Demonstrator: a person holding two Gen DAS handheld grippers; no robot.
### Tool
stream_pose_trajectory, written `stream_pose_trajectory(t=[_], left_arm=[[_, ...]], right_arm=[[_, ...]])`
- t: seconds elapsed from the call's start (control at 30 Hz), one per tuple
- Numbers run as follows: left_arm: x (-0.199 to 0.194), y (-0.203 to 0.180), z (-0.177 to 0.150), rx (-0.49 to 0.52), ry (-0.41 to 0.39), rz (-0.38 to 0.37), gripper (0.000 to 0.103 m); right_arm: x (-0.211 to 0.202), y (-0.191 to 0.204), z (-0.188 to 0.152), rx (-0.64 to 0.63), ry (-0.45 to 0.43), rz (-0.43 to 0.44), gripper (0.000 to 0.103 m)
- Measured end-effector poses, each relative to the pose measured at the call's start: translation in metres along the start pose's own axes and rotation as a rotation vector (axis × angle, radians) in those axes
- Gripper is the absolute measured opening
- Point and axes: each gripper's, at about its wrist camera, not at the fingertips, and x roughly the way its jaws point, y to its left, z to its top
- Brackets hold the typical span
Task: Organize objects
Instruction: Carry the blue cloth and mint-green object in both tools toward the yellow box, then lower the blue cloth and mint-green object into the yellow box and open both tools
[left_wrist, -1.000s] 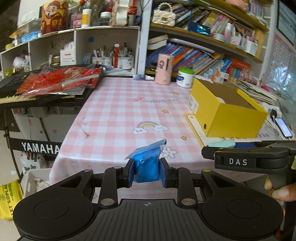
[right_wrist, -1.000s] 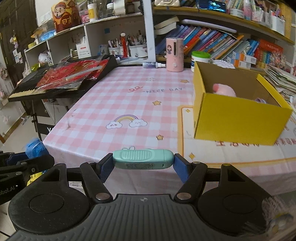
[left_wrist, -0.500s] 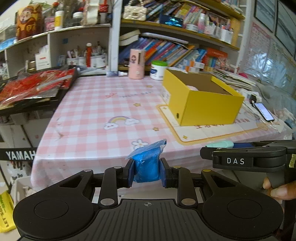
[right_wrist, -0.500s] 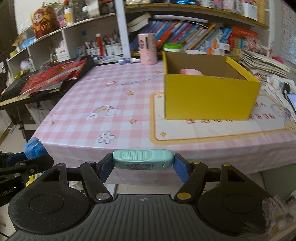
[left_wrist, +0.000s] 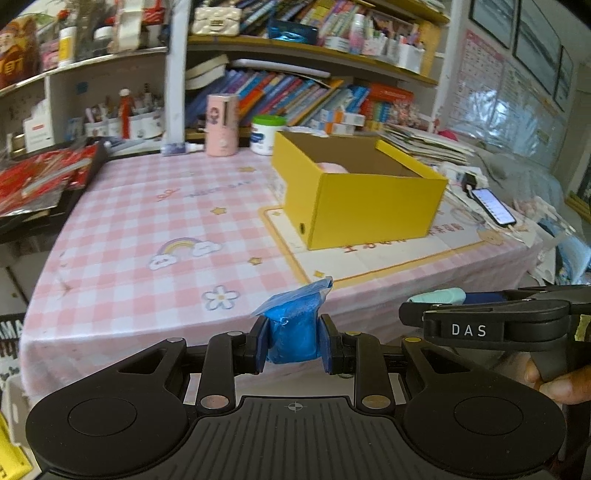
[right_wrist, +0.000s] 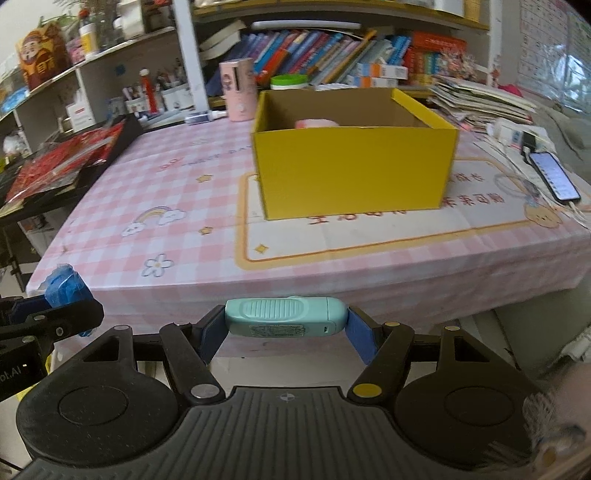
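The left gripper (left_wrist: 294, 345) is clamped narrowly on a small crumpled blue plastic packet (left_wrist: 293, 334), its blue-padded fingers pressing both sides; the packet stands upright between them, held in the air short of the table's near edge. The right gripper (right_wrist: 286, 326) is closed at a moderate width on a mint-green oblong plastic device with a ribbed top (right_wrist: 286, 321), gripped lengthwise by its two ends and lying level across the fingers, likewise short of the table edge. Ahead, an open yellow cardboard box (right_wrist: 352, 168) stands on a cream mat with an orange border (right_wrist: 369, 232), which lies on the pink-and-white checked tablecloth (right_wrist: 166, 192). A pink object (right_wrist: 317, 122) is partly visible inside the box. A smartphone with a lit screen (right_wrist: 554, 175) lies right of the box.
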Motion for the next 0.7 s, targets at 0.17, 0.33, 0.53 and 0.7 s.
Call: stream_pose_trajectory(t=[0.17,0.33,0.53,0.7], left_arm=[[0.011,-0.013,0.008,0.027,0.007,-0.033,0.026],[0.022,-0.023,0.016,0.038,0.01,-0.049,0.026],[0.036,-0.035,0.026,0.048,0.012,-0.059,0.026],[0.047,-0.043,0.035,0.051,0.006,-0.057,0.026]], right_arm=[[0.0,-0.018,0.002,0.037,0.004,-0.034,0.067],[0.002,-0.032,0.007,0.051,0.006,-0.053,0.067],[0.009,-0.048,0.017,0.061,0.013,-0.064,0.067],[0.018,-0.06,0.028,0.055,0.019,-0.06,0.067]])
